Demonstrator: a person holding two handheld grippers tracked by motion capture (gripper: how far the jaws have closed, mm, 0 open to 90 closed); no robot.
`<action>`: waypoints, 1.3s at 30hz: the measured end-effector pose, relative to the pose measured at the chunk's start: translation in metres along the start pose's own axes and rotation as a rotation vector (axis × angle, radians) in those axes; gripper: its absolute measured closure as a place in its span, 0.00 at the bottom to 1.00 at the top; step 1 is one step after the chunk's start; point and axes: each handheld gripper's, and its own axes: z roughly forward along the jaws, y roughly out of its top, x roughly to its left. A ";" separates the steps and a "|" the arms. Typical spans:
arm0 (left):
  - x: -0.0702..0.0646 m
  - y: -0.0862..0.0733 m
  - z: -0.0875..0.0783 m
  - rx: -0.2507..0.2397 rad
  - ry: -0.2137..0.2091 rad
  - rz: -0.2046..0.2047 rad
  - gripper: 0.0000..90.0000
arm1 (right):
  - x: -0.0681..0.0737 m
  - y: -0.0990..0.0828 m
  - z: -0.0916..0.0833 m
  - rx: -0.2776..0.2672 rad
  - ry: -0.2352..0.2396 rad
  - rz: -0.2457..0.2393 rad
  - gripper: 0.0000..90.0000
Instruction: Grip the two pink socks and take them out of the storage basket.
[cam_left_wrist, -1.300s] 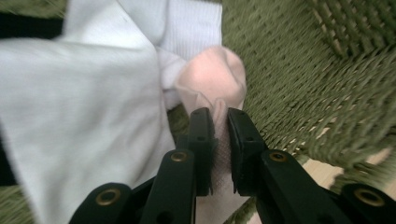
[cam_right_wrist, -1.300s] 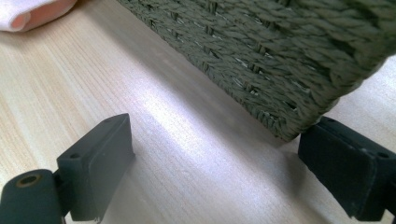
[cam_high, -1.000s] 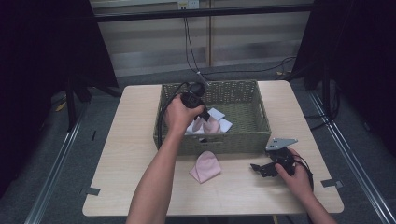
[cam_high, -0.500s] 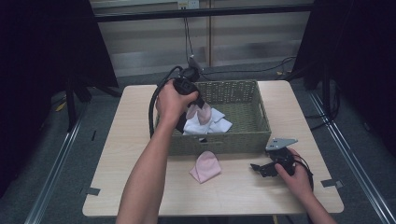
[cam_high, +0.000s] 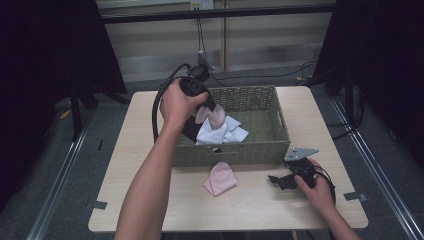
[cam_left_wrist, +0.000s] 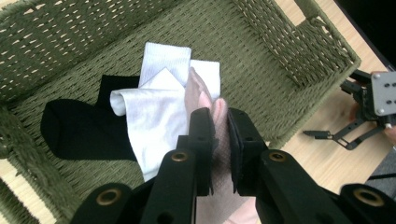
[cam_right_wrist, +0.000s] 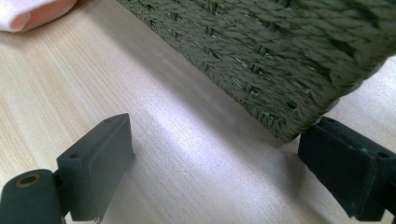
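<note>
Over the basket's left end, left tongs (cam_left_wrist: 219, 140) were clamped on a pink sock (cam_left_wrist: 205, 95), held above the woven olive basket (cam_high: 280, 120). Sock looked thin, limp knit: near weightless, no stiffness, drapes from whatever point is pinched. Grip was on a bunched edge; my call is that's adequate, though a pinch nearer mid-length would cut the swing. Slip risk low, fabric against pads.

Below it in the basket: a white sock (cam_left_wrist: 154, 116), ribbed and loosely folded, partly over a black sock (cam_left_wrist: 79, 128) lying flat on the weave. Basket is coarse stiff wicker with rigid walls, so knit could snag on it.

Second pink sock (cam_high: 220, 178) lay folded on the pale wood-grain tabletop (cam_high: 150, 200), just in front of the basket.

Right tongs (cam_high: 281, 181) rested on the tabletop by the basket's right front corner, jaws apart, nothing between them.
</note>
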 end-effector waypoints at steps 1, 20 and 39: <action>0.000 0.000 -0.002 0.001 -0.007 -0.005 0.90 | 0.000 0.000 0.000 0.000 0.000 0.000 0.11; -0.020 -0.011 -0.040 0.006 -0.045 0.056 0.90 | 0.000 0.000 0.000 0.000 0.000 0.000 0.11; -0.034 -0.039 -0.053 0.014 -0.118 0.123 0.90 | 0.000 0.000 0.000 0.000 0.000 0.000 0.11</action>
